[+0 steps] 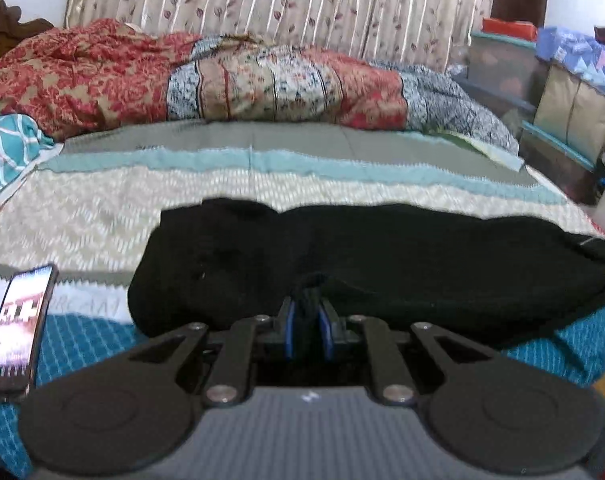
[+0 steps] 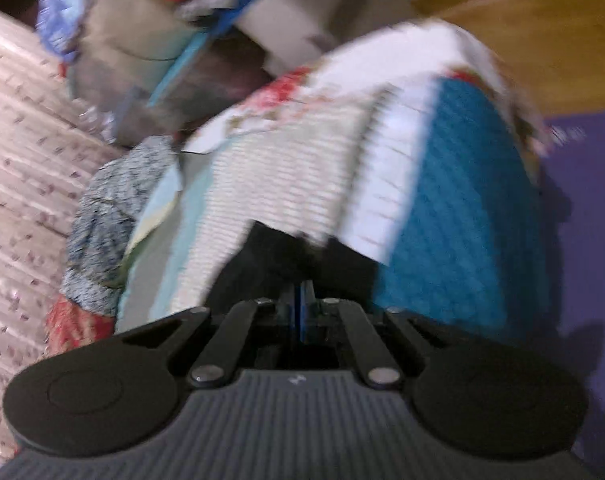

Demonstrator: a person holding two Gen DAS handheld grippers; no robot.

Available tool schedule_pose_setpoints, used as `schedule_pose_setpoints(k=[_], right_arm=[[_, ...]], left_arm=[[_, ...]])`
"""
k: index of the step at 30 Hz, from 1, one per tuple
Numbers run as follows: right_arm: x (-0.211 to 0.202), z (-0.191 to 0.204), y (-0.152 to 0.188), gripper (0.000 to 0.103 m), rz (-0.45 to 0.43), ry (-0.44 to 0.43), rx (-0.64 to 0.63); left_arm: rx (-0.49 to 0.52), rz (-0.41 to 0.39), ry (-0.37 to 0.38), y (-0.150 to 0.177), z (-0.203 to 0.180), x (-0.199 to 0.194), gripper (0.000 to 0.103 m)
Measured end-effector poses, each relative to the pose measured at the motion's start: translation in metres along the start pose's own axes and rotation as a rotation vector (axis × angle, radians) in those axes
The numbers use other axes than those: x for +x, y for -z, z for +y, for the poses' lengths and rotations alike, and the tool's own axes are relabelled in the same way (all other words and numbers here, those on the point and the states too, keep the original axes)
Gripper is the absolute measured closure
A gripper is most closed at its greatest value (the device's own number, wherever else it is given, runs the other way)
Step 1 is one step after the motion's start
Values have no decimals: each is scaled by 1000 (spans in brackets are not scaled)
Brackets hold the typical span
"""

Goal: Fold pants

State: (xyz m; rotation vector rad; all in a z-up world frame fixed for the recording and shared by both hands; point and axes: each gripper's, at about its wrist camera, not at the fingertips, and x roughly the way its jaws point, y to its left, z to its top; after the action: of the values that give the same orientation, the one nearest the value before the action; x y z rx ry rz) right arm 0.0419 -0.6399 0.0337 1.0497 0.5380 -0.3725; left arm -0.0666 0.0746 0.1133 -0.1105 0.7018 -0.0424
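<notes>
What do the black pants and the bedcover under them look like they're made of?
Black pants: likely a soft, matte knit or fleece, as they show no sheen and drape in rounded folds. Bedcover: seems a quilted or woven cotton with a textured zigzag pattern and a dull finish. Blur leaves both uncertain.

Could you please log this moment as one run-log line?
task: fold pants | left claw: shut on pants | right claw: shut on pants | phone: on bed
</notes>
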Motion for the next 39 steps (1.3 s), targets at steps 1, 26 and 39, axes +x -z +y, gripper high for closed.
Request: schedule_pose_setpoints(k=[1, 26, 39], right_arm=[[2, -3, 4, 98, -2, 8, -2], [-1, 62, 82, 54, 74, -97, -364], [11, 50, 99, 57, 103, -55, -404]], left_arm=[[4, 15, -18, 5, -1, 0, 85], [-729, 118, 136, 16, 122, 67, 61], [-432, 69, -248, 19, 97, 22, 52]])
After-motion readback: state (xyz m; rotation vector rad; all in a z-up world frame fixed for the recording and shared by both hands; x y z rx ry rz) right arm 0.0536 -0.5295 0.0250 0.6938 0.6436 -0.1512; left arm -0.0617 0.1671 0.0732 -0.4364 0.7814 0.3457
